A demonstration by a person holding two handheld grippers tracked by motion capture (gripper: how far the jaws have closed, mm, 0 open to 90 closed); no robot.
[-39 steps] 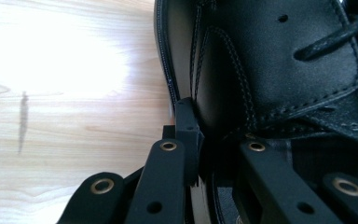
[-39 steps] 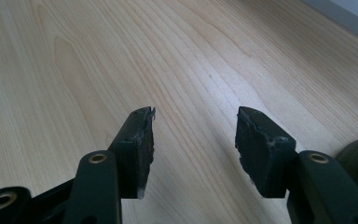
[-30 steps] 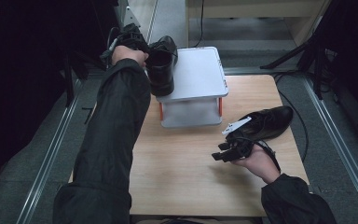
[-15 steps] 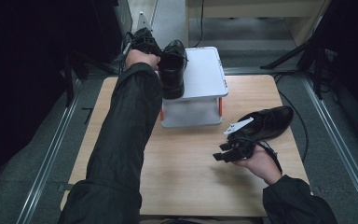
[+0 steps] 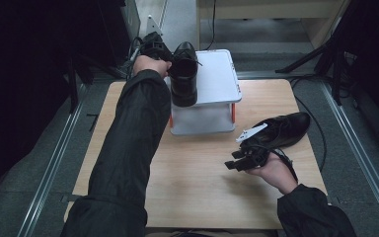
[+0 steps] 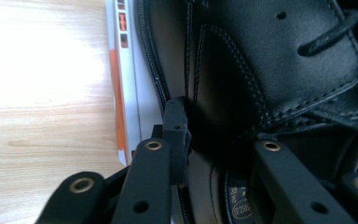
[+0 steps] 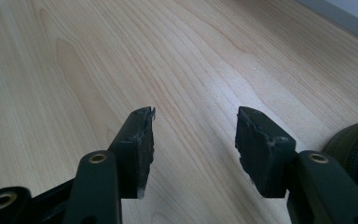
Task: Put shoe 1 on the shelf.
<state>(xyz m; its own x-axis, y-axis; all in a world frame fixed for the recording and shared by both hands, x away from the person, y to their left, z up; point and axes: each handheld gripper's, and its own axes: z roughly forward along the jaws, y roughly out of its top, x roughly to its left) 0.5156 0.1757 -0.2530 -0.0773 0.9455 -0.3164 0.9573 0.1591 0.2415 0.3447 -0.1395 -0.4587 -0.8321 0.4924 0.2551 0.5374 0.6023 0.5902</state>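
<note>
Table (image 5: 192, 197): light wood, white stand (image 5: 217, 86) at far edge.

Change: vs a sec ago L arm reached further; shoe (image 5: 183, 74) went from hanging off stand's left edge to lying on its top, left side, toe toward person. L gripper (image 5: 162, 53) jaws had just been opening, one on the outer side, other inside the opening, heel wall between them; pads looked slack, so prob. release, placement nearly done.

Shoe: black leather lace-up, glossy, stitched seams, upright on sole.

2nd shoe (image 5: 281, 129) on table at right, just beyond R gripper (image 7: 193, 140); its jaws were spread, empty, hovering low over wood.
</note>
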